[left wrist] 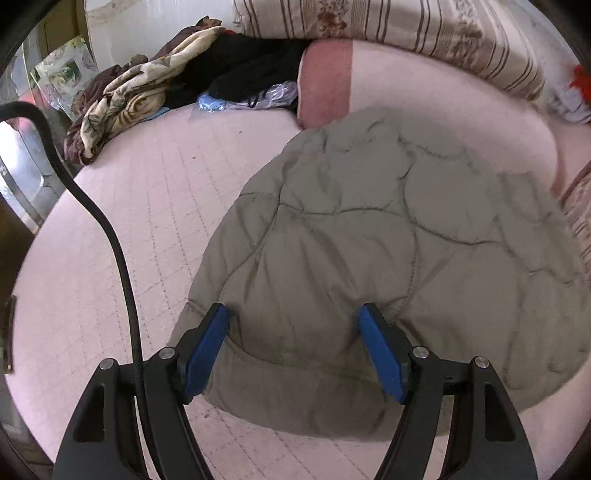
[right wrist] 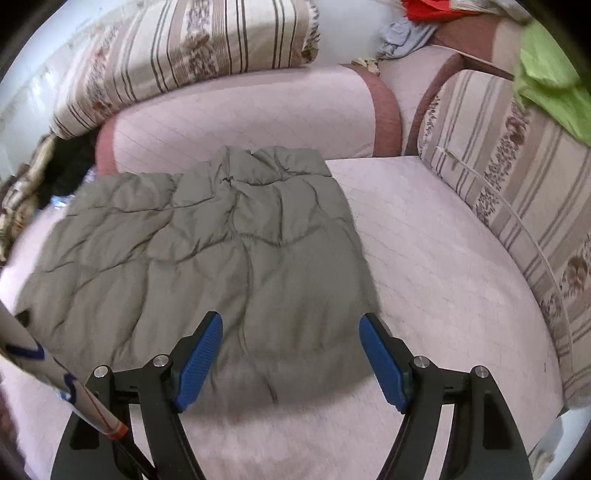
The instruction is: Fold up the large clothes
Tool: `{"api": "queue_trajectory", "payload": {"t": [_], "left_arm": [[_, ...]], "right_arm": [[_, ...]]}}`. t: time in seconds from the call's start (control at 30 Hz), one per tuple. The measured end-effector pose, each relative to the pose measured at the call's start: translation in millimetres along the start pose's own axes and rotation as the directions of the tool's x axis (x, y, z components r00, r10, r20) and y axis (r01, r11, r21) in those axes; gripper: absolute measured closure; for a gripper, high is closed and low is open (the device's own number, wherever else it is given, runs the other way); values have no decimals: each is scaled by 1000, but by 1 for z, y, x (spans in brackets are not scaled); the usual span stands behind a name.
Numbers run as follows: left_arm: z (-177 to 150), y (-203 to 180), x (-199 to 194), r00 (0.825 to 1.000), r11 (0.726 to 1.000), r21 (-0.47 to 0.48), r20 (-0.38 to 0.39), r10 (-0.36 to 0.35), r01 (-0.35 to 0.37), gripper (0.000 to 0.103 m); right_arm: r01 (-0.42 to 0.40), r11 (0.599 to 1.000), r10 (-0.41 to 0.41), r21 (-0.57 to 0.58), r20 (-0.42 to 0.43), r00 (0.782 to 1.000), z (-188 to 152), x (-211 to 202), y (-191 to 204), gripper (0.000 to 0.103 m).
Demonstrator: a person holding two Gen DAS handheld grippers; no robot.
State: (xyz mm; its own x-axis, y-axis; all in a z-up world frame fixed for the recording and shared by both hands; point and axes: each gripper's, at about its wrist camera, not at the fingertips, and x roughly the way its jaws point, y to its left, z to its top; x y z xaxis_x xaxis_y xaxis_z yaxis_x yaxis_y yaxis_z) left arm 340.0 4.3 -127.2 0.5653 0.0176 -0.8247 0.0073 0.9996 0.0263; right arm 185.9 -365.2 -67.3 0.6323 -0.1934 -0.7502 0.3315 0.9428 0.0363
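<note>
In the left wrist view, the grey-green quilted padded jacket (left wrist: 388, 229) is seen lying folded into a compact block on the pale pink quilted mattress cover (left wrist: 147, 221), its near hem under the left gripper (left wrist: 293, 325). The blue pads are held apart with nothing pinched, probably so an edge can be taken. A crumpled brown-and-cream patterned blanket (left wrist: 122, 96) and a striped floral cushion (left wrist: 443, 33) are stacked at the back.

In the right wrist view, the right gripper (right wrist: 291, 332) is held above the jacket's near right corner, jaws spread and empty. A lime-green cloth (right wrist: 550, 81) is draped over another striped cushion (right wrist: 509, 177) alongside.
</note>
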Motion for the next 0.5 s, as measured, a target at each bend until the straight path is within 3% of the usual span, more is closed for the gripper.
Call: {"api": "queue_trajectory", "payload": {"t": [0.1,0.23,0.37,0.5], "left_arm": [[-8,2,-15,1000,1000,9,-6,22,-22,30],[-34,8,-67,999,999,-3,31,-34,34,30],[-66,3,-124,993,996,-20,78,-85,87,30],[-89,-16,-158,988,991,29,79,-130,128,30]], "right_arm": [[-20,1000,20,13,9,1000,-17,-21,-16,23],[-32,999,31,10,45,998,-40,-49,-31,22],[-56,998,59,-37,99,993,-57,-79,-21,20],[-102,992,108,-75,85,990,-61,-92,3,19]]}}
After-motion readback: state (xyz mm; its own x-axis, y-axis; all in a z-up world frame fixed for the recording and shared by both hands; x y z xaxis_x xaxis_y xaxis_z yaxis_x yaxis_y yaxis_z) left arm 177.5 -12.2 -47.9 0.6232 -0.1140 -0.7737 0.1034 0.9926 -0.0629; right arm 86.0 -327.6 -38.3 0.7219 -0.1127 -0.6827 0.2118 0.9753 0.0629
